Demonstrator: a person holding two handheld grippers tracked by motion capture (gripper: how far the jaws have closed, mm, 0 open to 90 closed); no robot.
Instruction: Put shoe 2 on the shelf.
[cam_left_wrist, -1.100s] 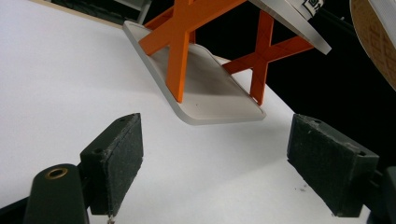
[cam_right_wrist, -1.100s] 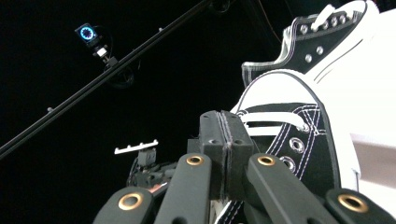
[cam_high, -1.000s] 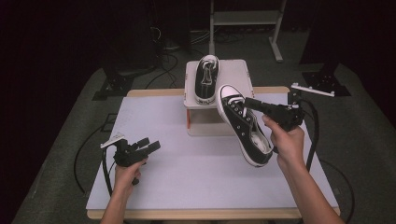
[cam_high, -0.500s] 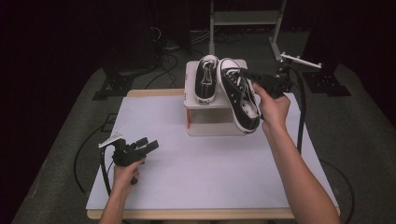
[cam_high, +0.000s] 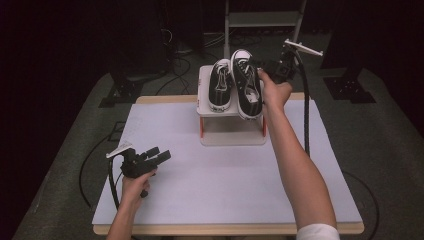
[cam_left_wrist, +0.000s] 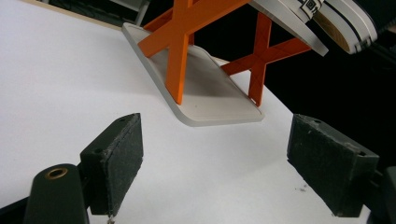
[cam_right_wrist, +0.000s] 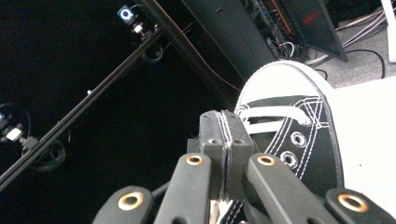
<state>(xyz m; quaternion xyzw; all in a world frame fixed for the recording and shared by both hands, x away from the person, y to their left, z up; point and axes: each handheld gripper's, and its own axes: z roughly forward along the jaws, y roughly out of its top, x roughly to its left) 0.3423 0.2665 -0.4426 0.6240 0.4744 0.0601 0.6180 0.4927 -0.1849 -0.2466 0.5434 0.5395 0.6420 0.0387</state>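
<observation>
1. the right shoe (cam_high: 246, 89) lies on top of the small white stand (cam_high: 233, 134) at the far middle of the surface (cam_high: 225, 185), its white toe cap pointing away, just beside the left shoe (cam_high: 220, 85) on the same top.
2. the right gripper (cam_high: 270, 67) has its jaws clamped on the right shoe's side by the laces.
3. the left gripper (cam_high: 159, 156) rests low at the near left of the surface, well apart from the stand, jaws wide apart and holding nothing.
</observation>
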